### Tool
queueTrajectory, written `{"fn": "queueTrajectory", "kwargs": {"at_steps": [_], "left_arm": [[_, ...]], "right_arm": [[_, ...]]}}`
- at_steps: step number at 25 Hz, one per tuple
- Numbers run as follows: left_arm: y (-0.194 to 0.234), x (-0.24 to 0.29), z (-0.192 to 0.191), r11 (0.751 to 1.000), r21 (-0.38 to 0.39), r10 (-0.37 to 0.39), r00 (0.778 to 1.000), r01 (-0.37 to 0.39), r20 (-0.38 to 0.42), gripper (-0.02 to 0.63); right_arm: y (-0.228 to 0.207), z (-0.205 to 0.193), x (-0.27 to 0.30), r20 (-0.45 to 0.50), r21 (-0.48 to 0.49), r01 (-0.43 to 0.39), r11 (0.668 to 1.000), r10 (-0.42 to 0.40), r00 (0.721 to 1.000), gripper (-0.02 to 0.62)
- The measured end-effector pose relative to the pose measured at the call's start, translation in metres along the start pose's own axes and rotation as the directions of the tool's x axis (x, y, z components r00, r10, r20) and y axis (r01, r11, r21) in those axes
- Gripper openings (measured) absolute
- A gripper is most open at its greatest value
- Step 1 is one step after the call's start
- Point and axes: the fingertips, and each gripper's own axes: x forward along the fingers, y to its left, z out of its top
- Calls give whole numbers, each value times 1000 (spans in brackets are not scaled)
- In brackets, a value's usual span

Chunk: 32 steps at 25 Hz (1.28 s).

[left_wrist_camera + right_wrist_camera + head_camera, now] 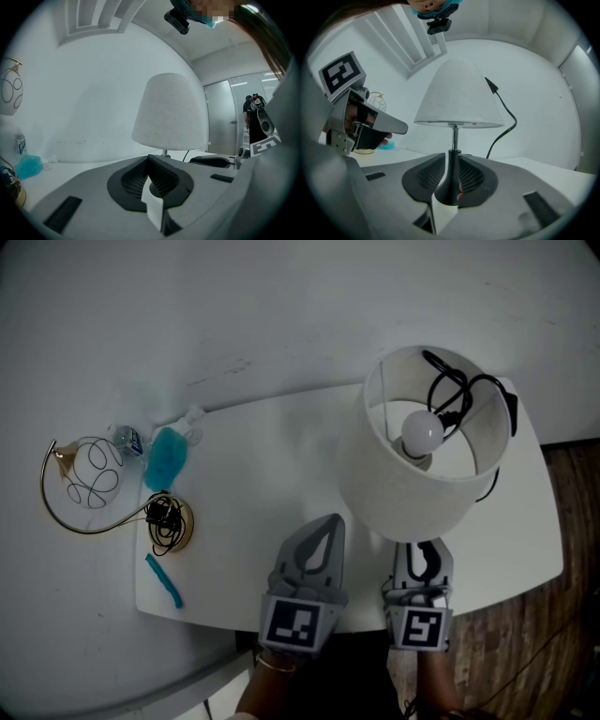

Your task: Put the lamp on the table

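R gripper [450, 190] clamped on black foot [449, 180] of 1 white lamp [417, 460], upright over table [253, 446] right end. Foot hidden under shade [398, 498] in head view, contact w/ table unclear. L gripper [149, 161] closed, empty, just beside. 2 grippers total.

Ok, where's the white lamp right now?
In the head view the lamp is over the right side of the table, its dark base clamped in the right gripper, with the left gripper just beside.
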Motion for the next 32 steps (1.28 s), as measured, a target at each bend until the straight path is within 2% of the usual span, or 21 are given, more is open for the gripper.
{"fn": "queueTrajectory", "kwargs": {"at_steps": [17, 32], "left_arm": [[-13, -13, -2, 1000, 8, -24, 1000, 24, -1, -6], [-24, -32, 15, 999, 15, -45, 998, 44, 40, -6]], "right_arm": [[0, -4, -22, -27, 10, 38, 999, -37, 999, 48], [3, 24, -42, -3, -6, 56, 998, -56, 998, 48]]}}
